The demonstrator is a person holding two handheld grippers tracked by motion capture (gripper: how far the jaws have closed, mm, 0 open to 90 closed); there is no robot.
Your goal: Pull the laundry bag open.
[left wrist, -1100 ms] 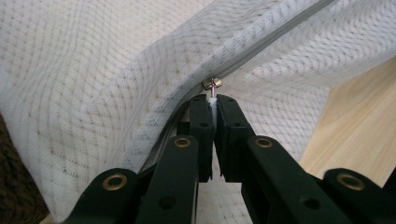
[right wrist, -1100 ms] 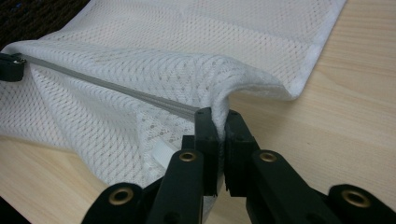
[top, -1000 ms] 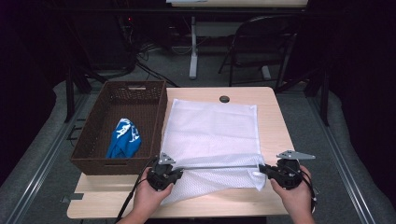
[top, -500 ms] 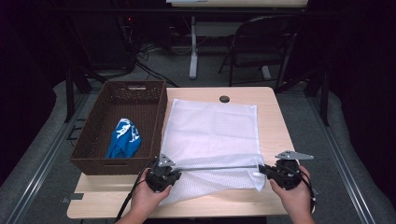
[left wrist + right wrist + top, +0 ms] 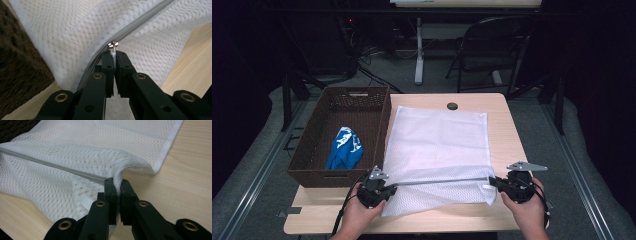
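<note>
Left tongs [image 5: 113, 56] are pinched tight on the little metal zipper pull [image 5: 113, 45], and your right tongs [image 5: 116, 183] are clamped on the far corner of the mesh laundry bag [image 5: 439, 140], which lies flat on the table [image 5: 507, 130] beside the wicker basket [image 5: 312, 145]. That white netting is light, limp and floppy, so it'll bunch; keep the zipper line [image 5: 437, 181] taut between both grips. Honeycomb weave, smooth grey zip, pale wood underneath

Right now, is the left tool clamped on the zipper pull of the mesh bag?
Yes, the left tool is shut on the zipper pull of the mesh bag.
</note>
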